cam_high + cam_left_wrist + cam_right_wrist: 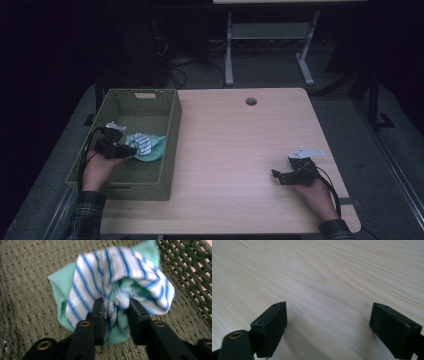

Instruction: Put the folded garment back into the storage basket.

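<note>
**benchrat:** Cloth status check. The striped blue-and-white and mint bundle is down inside the green basket, resting on the woven floor close to the right wall. So the drop-off part looks basically done to me.

**wovenbin:** Agreed on the spot, but is it let go yet? In the left gripper view a fold of the fabric sits between the two black jaws of the left gripper.

**benchrat:** Yeah, that's the catch. The jaws stand partly apart with that fold bunched in the gap. The left jaw looks like it's touching the fabric, and the right one is about touching too. I can't tell whether they're really pinching or just sitting loose around it. My guess is it's mid-release.

**wovenbin:** And the other hand?

**benchrat:** The right gripper is parked well apart on the bare table, jaws wide, nothing between them. The right gripper view has just wood grain past the tips.

**wovenbin:** So what's left: spread the left jaws fully, pull clear of the cloth without dragging it, and lift out of the basket. I see no other cloth on the table, so this may be the last bit.
</note>
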Demonstrator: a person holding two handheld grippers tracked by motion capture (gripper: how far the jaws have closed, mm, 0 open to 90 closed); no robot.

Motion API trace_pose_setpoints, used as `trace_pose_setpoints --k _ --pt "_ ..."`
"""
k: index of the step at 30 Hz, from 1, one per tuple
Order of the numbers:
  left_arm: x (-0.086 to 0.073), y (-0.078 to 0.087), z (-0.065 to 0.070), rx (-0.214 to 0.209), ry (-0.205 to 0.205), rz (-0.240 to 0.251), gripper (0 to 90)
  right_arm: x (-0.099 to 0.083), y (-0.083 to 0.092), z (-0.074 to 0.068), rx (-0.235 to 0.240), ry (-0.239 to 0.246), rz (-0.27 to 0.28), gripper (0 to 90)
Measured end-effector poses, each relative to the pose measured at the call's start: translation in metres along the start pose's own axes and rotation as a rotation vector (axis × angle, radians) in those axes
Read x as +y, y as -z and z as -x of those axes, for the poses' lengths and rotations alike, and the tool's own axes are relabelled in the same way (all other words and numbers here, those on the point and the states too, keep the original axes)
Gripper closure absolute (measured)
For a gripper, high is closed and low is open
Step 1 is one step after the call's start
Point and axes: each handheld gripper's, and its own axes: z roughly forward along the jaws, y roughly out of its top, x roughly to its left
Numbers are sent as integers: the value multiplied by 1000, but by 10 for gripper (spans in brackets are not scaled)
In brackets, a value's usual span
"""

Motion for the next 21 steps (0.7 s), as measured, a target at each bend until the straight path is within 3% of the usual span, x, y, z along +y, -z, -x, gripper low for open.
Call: trace_pose_setpoints --k 7,10,15,21 --pt "1 10 1 -1 -4 70 387 0 0 0 0 -1 1 140" --pt "4 15 4 -33 7 99 278 0 0 0 -1 -1 1 140" --pt "14 26 18 -67 -1 149 199 0 0 0 -1 -1 0 140" --pt "29 36 47 -97 -34 198 185 0 0 0 -2 1 1 140"
